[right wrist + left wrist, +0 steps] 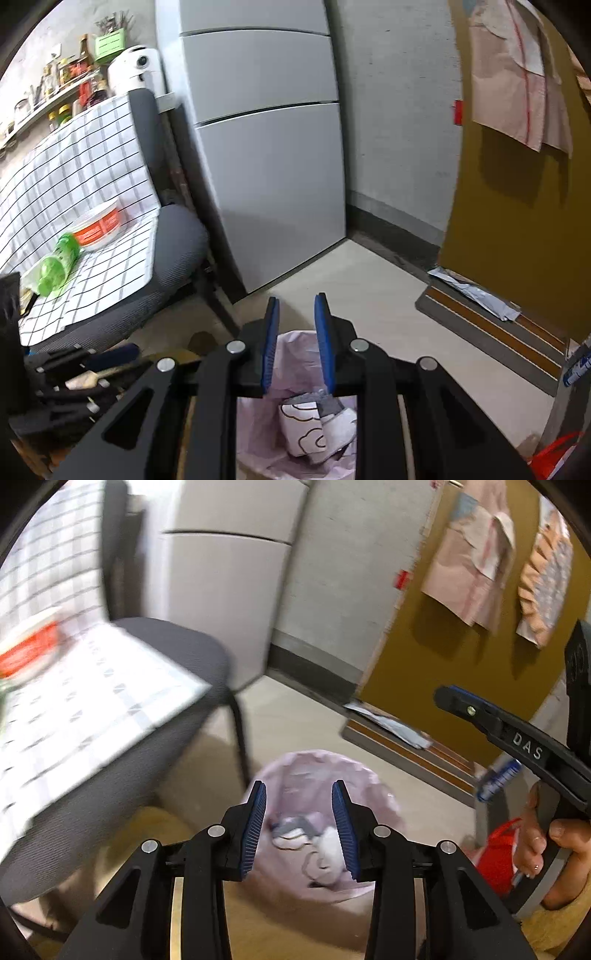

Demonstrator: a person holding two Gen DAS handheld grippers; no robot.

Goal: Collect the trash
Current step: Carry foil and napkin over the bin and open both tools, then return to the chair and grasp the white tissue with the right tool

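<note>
Both claws hang over the bin, empty. The right claw has its jaws a little apart with nothing between them; the left claw stands wider, also holding nothing. In the bin's pink liner lies crumpled paper, so that piece looks collected.

Left of the bin, on the chair, a green bottle lies on its side on the checked cloth, with a white tub touching it behind. These are probably next. Take the bottle across its body, jaws square to its length, or it may roll. Beyond the bin, a foil wrapper lies on the mat.
</note>
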